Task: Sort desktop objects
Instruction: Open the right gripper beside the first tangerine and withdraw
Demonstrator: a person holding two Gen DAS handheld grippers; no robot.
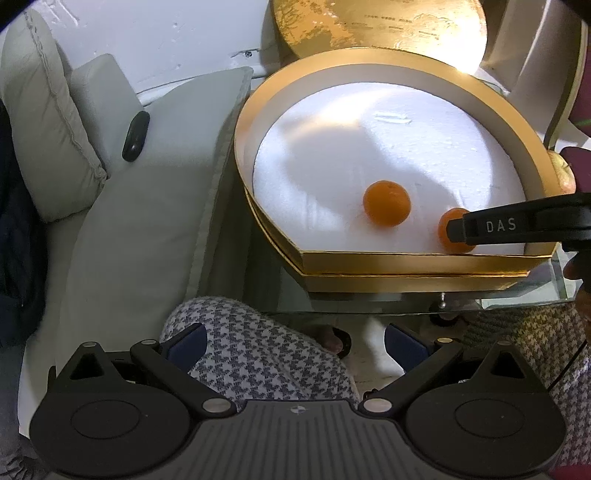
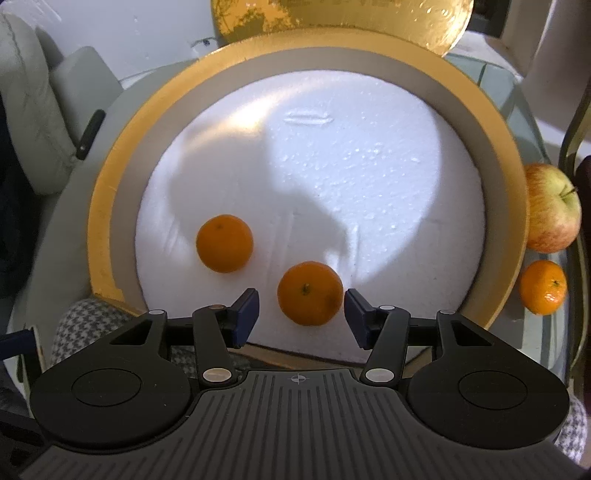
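A gold-rimmed round box (image 2: pixel 110 206) with a white foam floor holds two tangerines. The near tangerine (image 2: pixel 309 293) rests on the foam between the fingers of my right gripper (image 2: pixel 301 314), which stands open with gaps on both sides of the fruit. The other tangerine (image 2: pixel 224 243) lies further left. In the left wrist view the same box (image 1: pixel 369 258) shows the left tangerine (image 1: pixel 386 203) and the near one (image 1: pixel 452 229), partly hidden by the right gripper's black finger. My left gripper (image 1: pixel 293 345) hangs open over a houndstooth-clad knee, below the table.
Outside the box on the glass table (image 2: pixel 517 122) lie an apple (image 2: pixel 550 206) and a third tangerine (image 2: pixel 543 287) at the right. The gold lid (image 2: pixel 340 18) leans behind the box. A grey cushioned sofa (image 1: pixel 147 206) with a black remote (image 1: pixel 135 136) is at the left.
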